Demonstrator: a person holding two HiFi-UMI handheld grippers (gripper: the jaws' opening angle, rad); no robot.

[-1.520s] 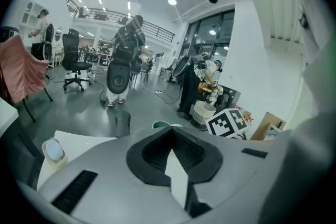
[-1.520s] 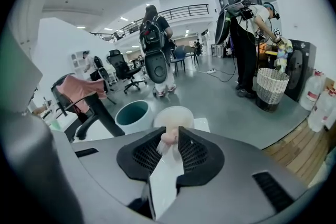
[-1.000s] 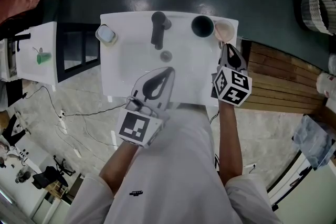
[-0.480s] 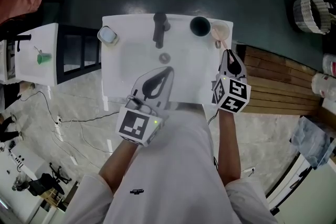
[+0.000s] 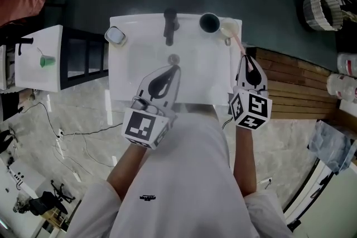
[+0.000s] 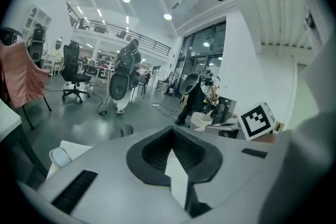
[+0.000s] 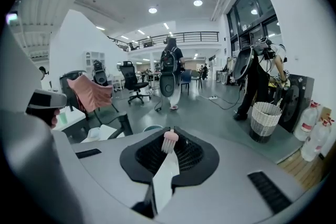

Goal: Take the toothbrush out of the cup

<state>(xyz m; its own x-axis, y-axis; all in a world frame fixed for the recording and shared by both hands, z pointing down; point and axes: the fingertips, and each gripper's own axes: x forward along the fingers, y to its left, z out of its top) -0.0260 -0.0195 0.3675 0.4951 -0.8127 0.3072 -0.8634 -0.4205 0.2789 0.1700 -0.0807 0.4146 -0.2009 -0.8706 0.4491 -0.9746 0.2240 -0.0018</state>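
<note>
In the head view a white basin (image 5: pixel 134 78) carries a dark cup (image 5: pixel 210 22) and a pale pink cup (image 5: pixel 228 27) at its far right corner. My right gripper (image 5: pixel 245 57) is shut on the pink toothbrush (image 5: pixel 239 43), whose handle slants from the jaws towards the pink cup's rim. In the right gripper view the brush head (image 7: pixel 169 140), pink with white bristles, sticks out just past the right gripper (image 7: pixel 169 152). My left gripper (image 5: pixel 177 68) hovers over the basin's near half, shut and empty; the left gripper view shows that same left gripper (image 6: pixel 172 131) with nothing in its jaws.
A dark faucet (image 5: pixel 170 24) and a drain (image 5: pixel 174 58) sit mid-basin, a small soap dish (image 5: pixel 115 36) at its far left corner. A white side table (image 5: pixel 39 58) with a green cup stands left; wooden slats (image 5: pixel 295 83) and a wicker basket (image 5: pixel 321 8) lie right.
My right gripper has drawn back from the pink cup towards the person, bringing the toothbrush with it. The left gripper has stayed over the basin.
</note>
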